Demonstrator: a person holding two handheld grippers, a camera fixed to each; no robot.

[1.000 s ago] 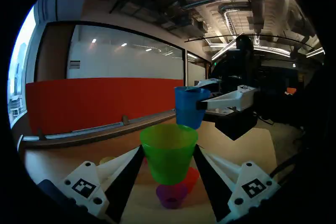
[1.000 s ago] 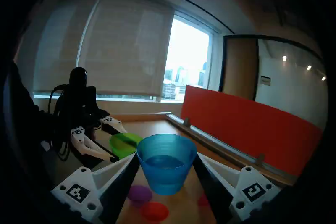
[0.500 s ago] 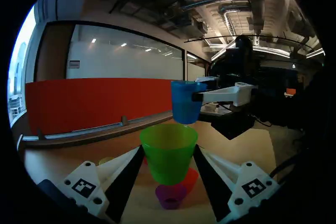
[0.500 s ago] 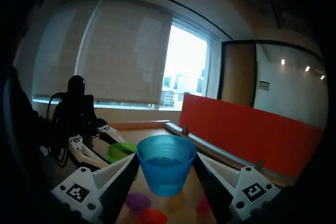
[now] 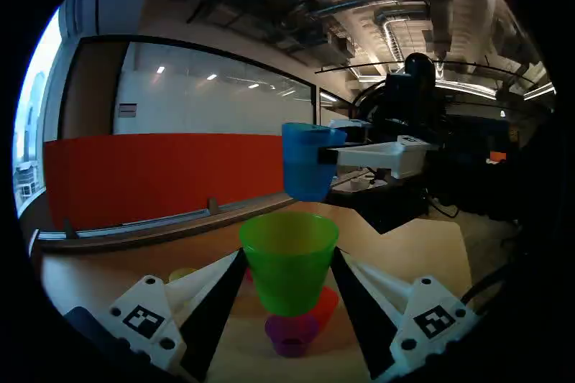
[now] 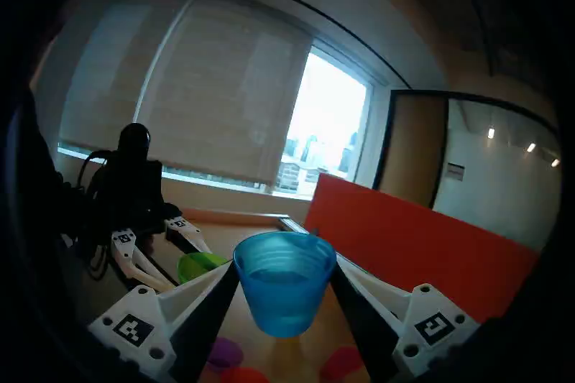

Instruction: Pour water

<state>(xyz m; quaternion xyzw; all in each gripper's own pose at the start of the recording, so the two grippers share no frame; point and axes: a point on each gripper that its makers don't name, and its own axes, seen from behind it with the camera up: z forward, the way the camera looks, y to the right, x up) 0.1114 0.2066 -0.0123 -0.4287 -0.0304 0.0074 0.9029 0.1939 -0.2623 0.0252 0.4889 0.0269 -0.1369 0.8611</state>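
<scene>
The left claw (image 5: 287, 257) is pinching a green cup (image 5: 289, 271) by its sides and holding it upright above the tabletop (image 5: 424, 239). The right claw (image 6: 284, 274) is gripping a blue cup (image 6: 284, 297) in the same way, level, with water sitting partway up inside. In the left gripper view the blue cup is hanging at about 12 o'clock from the green one, higher and clearly apart from it. The likely trouble is in that gap: tipping from such a height could send the stream splashing out or missing the rim, wetting the purple cup (image 5: 291, 333) and orange cup (image 5: 327, 304) lying below. Squeezing the thin blue wall harder could also buckle it and slop water early. The tabletop is looking pale and wooden, running to a red partition (image 5: 158, 174). Bare ducts (image 5: 388, 24) are crossing the ceiling, and daylight is coming through a window (image 6: 327, 139) beside a lowered blind (image 6: 215, 103).
</scene>
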